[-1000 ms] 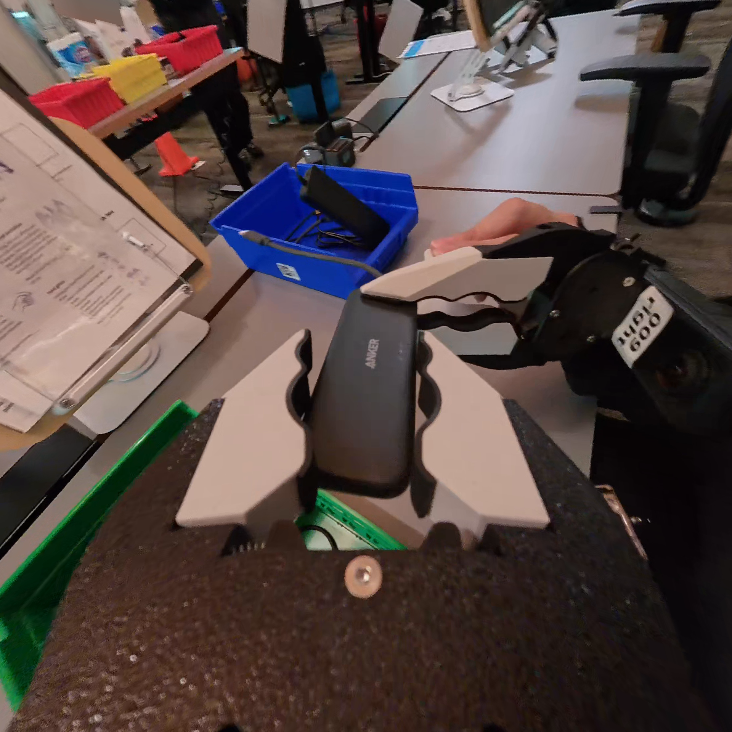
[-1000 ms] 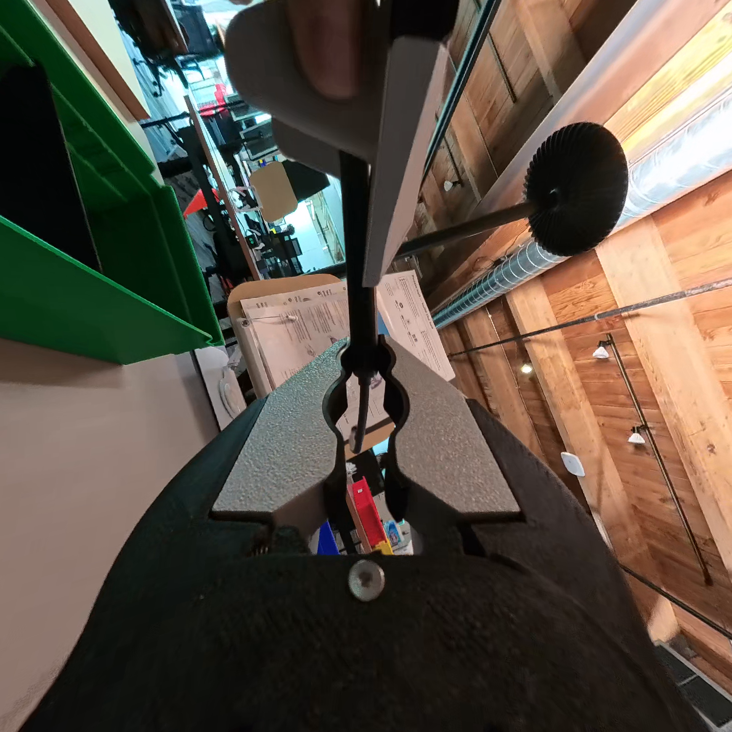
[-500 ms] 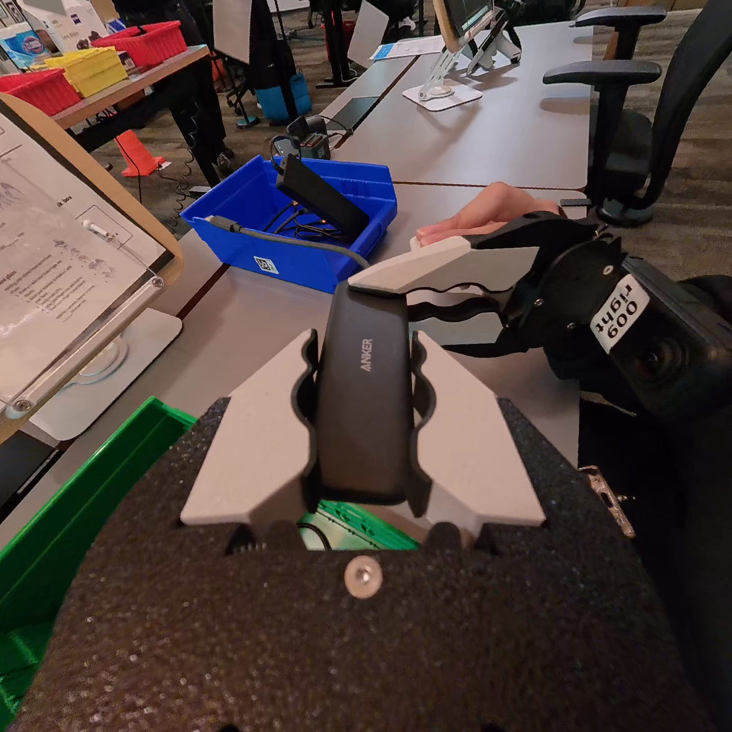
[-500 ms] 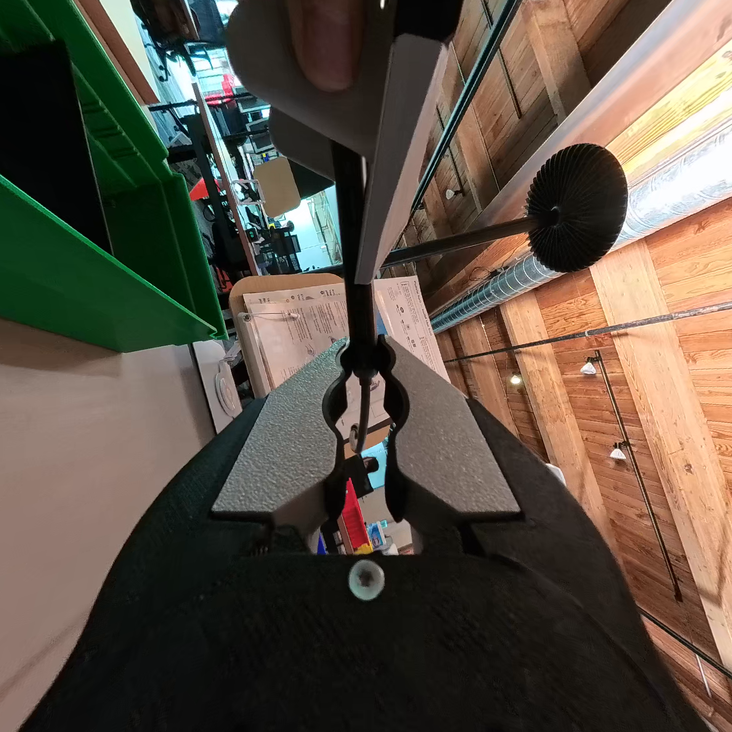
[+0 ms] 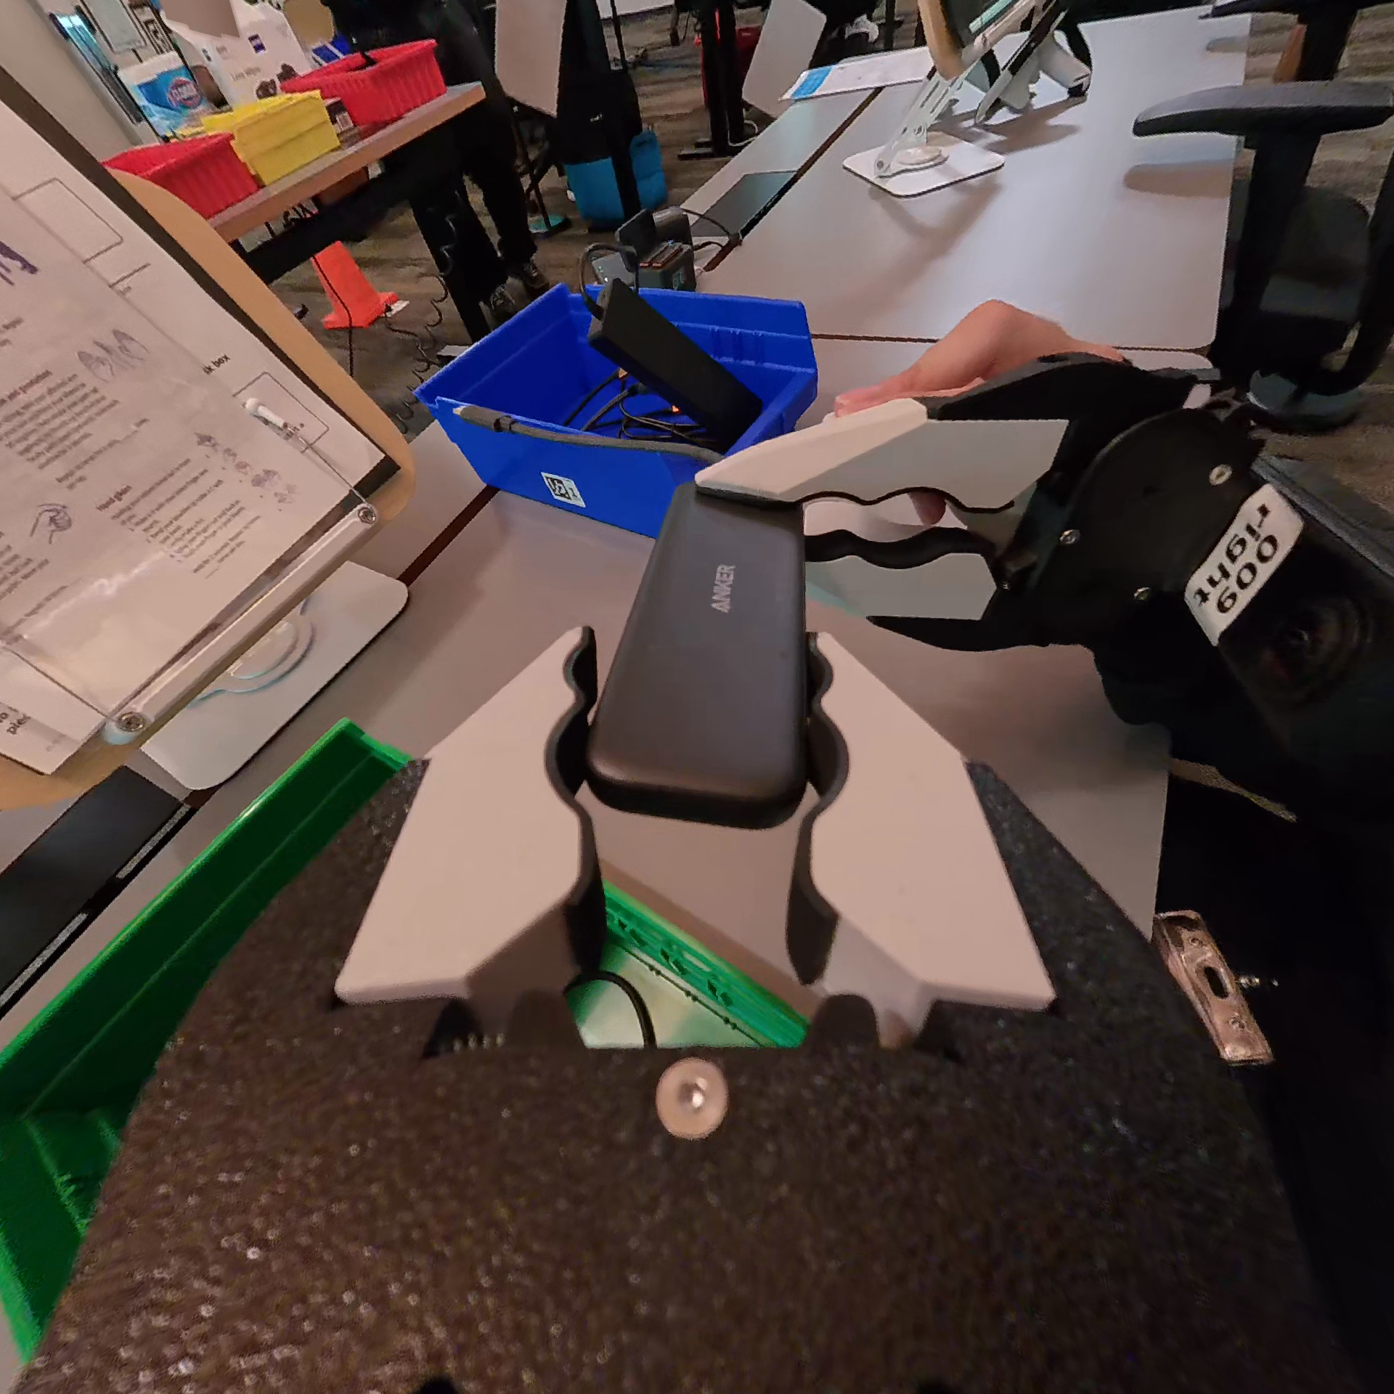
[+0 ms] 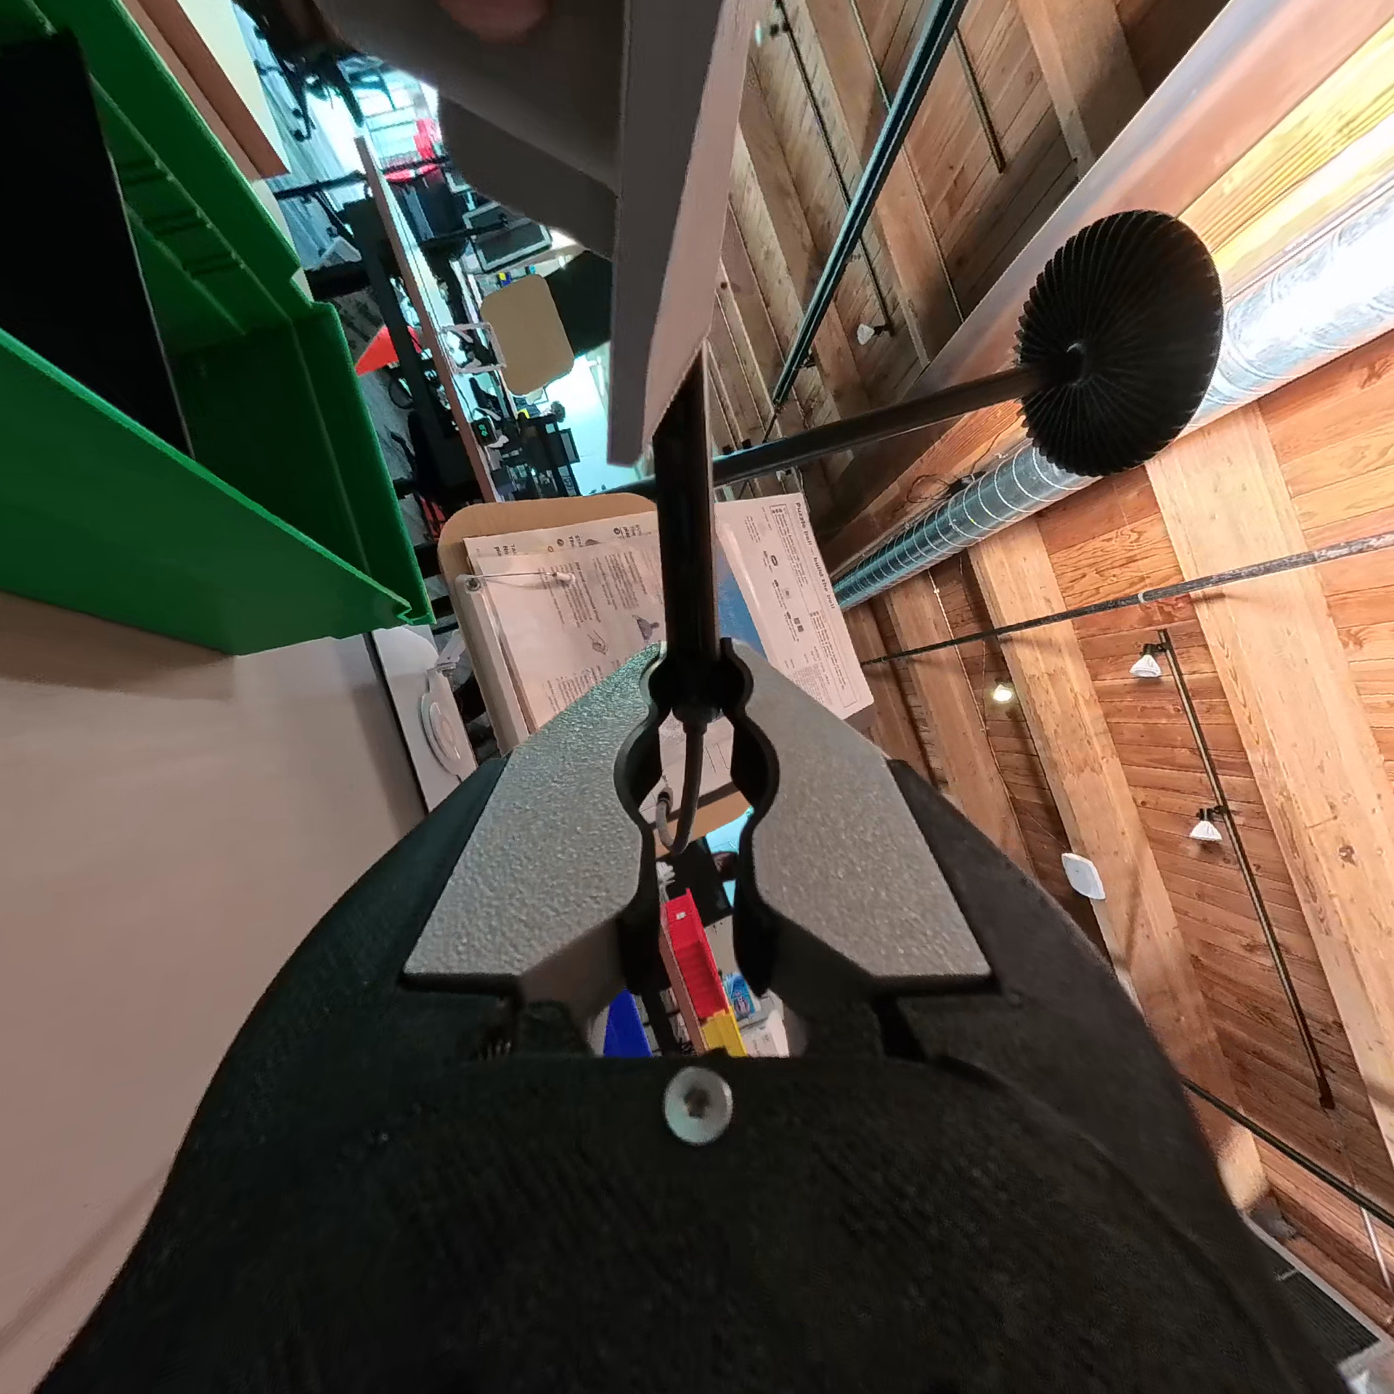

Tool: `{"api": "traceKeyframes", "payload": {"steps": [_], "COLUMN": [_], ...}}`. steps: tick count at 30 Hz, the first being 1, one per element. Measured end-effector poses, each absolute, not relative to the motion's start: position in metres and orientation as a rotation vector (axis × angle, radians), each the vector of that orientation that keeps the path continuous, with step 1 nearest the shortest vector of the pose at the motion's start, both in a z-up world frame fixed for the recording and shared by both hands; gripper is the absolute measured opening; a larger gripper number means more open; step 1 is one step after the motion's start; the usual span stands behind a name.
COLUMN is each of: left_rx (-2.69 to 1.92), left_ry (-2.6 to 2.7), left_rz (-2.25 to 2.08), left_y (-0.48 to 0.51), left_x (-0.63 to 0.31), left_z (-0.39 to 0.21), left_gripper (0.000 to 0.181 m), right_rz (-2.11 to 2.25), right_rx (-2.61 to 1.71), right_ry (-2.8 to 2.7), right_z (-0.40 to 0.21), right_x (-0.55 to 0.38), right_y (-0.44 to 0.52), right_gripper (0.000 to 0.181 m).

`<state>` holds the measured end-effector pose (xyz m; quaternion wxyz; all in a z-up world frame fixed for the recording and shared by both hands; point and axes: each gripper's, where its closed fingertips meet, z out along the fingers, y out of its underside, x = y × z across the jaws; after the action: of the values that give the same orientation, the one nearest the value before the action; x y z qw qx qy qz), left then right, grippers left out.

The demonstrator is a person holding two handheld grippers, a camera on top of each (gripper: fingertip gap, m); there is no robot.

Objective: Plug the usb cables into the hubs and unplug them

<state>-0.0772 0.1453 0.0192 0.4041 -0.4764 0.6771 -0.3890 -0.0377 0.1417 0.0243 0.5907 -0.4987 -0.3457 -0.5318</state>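
Grey desk (image 5: 528, 603), office behind; both grippers on one hub.
My left gripper (image 5: 698, 724) pinches the black hub (image 5: 709, 641) by its sides above the desk; my right gripper (image 6: 698, 671) clamps the cable plug (image 6: 694, 679) at its far end. Blue bin (image 5: 641, 483) beyond, green bin (image 5: 188, 905) below.

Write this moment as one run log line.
left gripper: shut on hub | right gripper: shut on cable plug at hub end

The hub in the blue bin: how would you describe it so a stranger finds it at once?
On the grey table, past the left tongs, sits a blue bin. A black hub leans tilted inside it, over loose cables. The other hub is clamped in the left tongs.
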Motion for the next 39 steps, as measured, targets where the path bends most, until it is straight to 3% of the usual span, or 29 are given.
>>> {"api": "traceKeyframes", "payload": {"steps": [10,17,23,26,28,33,35,39], "left_rx": [-1.116,-1.008,-0.812,-0.718,-0.657,-0.705,-0.854,-1.144], "left_ry": [1.767,1.852,1.979,2.05,2.09,2.017,1.9,1.676], "left_rz": [-0.901,-0.842,-0.738,-0.677,-0.669,-0.712,-0.777,-0.963], "left_y": [0.142,0.138,0.12,0.111,0.103,0.105,0.115,0.132], "left_x": [-0.08,-0.083,-0.084,-0.082,-0.082,-0.074,-0.068,-0.065], "left_z": [0.021,0.023,0.017,0.012,0.008,0.012,0.019,0.026], "left_gripper": [0.052,0.052,0.052,0.052,0.052,0.053,0.064,0.061], "right_rz": [-1.031,-0.527,-0.106,-0.065,-0.165,-0.326,-0.457,-0.716], "right_rx": [-1.125,-1.158,-1.301,-1.349,-1.364,-1.406,-1.416,-1.444], "right_ry": [-0.807,-0.738,-0.818,-0.88,-0.92,-0.86,-0.757,-0.72], "right_z": [0.019,0.024,-0.004,-0.017,-0.022,-0.019,-0.01,-0.006], "right_x": [-0.046,-0.051,-0.073,-0.083,-0.081,-0.065,-0.045,-0.015], "right_y": [0.14,0.124,0.117,0.117,0.121,0.133,0.14,0.141], "right_gripper": [0.017,0.071,0.09,0.08,0.046,0.044,0.044,0.044]}}
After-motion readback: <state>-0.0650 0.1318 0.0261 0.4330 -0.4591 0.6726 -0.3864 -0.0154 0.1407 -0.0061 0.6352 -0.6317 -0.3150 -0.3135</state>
